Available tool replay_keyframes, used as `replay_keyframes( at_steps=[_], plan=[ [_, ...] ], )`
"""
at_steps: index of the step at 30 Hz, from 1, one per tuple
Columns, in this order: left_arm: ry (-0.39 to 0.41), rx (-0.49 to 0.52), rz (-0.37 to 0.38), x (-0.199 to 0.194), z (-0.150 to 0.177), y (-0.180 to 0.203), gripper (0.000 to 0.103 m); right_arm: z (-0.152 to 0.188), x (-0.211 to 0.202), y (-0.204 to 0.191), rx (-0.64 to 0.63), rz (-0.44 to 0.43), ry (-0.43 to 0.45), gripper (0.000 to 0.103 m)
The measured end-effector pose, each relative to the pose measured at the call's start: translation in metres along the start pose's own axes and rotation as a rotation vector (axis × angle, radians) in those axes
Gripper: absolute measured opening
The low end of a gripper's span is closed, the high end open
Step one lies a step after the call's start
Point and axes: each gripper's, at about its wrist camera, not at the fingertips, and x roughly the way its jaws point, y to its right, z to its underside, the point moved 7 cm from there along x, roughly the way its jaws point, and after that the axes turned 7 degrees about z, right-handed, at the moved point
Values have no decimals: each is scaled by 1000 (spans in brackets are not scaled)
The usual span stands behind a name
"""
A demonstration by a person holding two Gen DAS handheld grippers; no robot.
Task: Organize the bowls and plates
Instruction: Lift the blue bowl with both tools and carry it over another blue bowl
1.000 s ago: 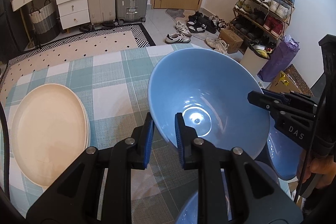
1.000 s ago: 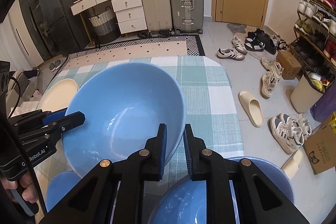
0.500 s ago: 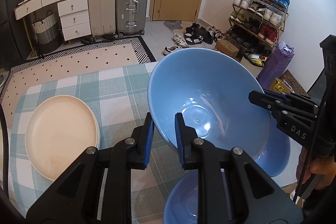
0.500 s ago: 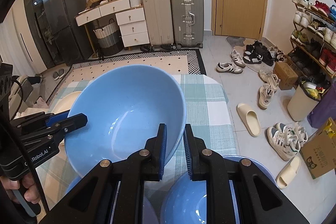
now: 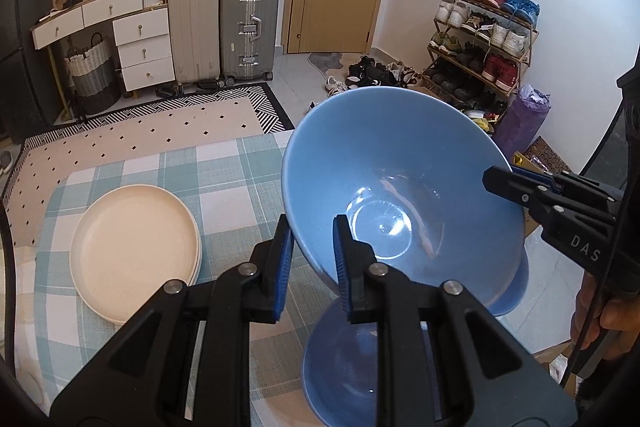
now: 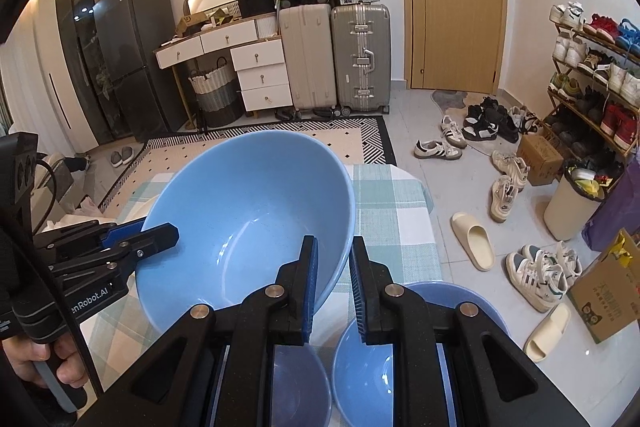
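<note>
A large blue bowl point(image 5: 400, 179) point(image 6: 248, 211) hangs tilted in the air above the checked tablecloth point(image 5: 224, 179). My left gripper point(image 5: 313, 227) is shut on its near rim, one finger inside and one outside. My right gripper point(image 6: 334, 247) is shut on the opposite rim, and it also shows in the left wrist view point(image 5: 520, 187). Under the big bowl stand two smaller blue bowls point(image 5: 352, 363) point(image 5: 516, 283), seen again from the right wrist point(image 6: 400, 347) point(image 6: 296, 379). A stack of cream plates point(image 5: 132, 251) lies on the cloth to the left.
The table's far edge point(image 6: 392, 171) drops to a tiled floor strewn with shoes and slippers point(image 6: 472, 239). A shoe rack point(image 5: 484, 39) lines the right wall. Suitcases point(image 5: 248, 27), a drawer unit point(image 5: 144, 47) and a door stand at the back.
Both grippers have risen with the large blue bowl held between them. The table and plates now look lower and farther, and the smaller bowls beneath show more fully.
</note>
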Motion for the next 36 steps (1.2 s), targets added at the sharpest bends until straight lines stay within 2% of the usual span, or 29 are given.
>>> replay_keyframes(
  at_steps=[20,26,36],
  plan=[
    [-6,33,7,-85,55,46,17,47,-65,-9,42,-11,20,16],
    [-17,39,1,-99,74,54,17,61,-72,-11,51,-17,15,17],
    [-38,36,-4,-100,100,57,17,81,-75,-14,69,-38,4,17]
  ],
)
